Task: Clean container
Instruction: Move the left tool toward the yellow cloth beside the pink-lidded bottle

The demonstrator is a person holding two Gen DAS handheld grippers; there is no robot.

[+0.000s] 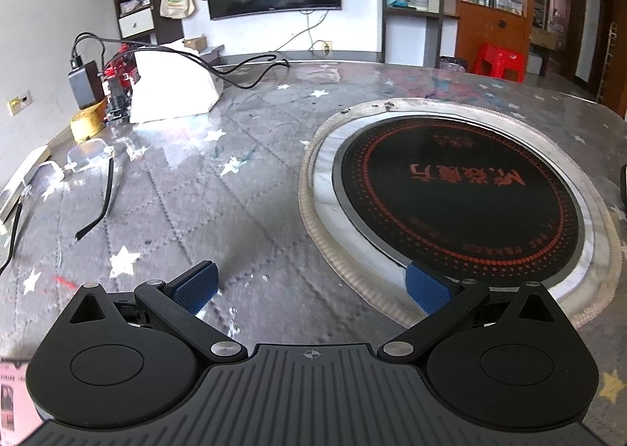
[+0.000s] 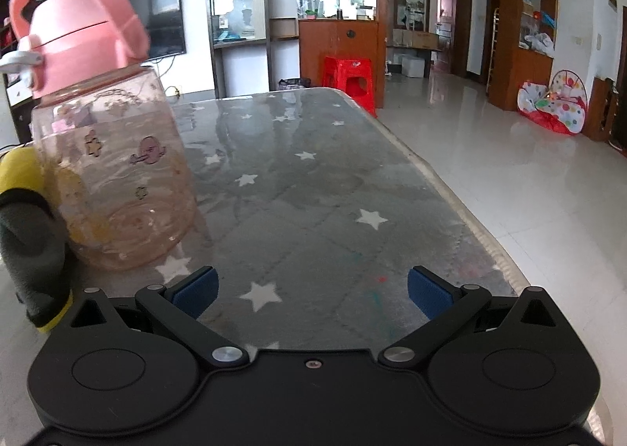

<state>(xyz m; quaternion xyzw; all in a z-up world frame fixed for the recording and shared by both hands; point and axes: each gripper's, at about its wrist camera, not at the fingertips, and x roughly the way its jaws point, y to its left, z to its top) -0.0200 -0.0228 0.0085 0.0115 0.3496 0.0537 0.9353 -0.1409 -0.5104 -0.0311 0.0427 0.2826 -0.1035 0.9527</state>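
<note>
Star-patterned cloth under a glossy clear cover [image 2: 313,187] fills both of my views, and it looks slick.

Nearest to me, my right gripper [image 2: 312,289] stands wide apart with nothing between its blue pads, bare table showing through the gap. Just ahead and to its left stands the container, a clear pink bottle [image 2: 117,172] with a pink handled lid [image 2: 78,27] seated on it, upright on the table. A yellow and grey sponge [image 2: 31,234] presses against the bottle's far-left side. Beyond my right fingers the table edge drops to the tiled floor.

My left gripper [image 1: 311,289] is likewise spread and empty, hovering low over the cloth. Ahead to its right sits a round black cooktop [image 1: 458,191] set into the table; ahead to its left lie spectacles [image 1: 84,156], and farther out a charger and cables [image 1: 84,83].

Whether the bottle has been cleaned I cannot judge; faint yellowish marks show near its base.

My worries: the bottle is round and tall, so an off-centre squeeze could tip it or skid it across the slick cover toward that edge. A careless left sweep could drag the spectacles.
</note>
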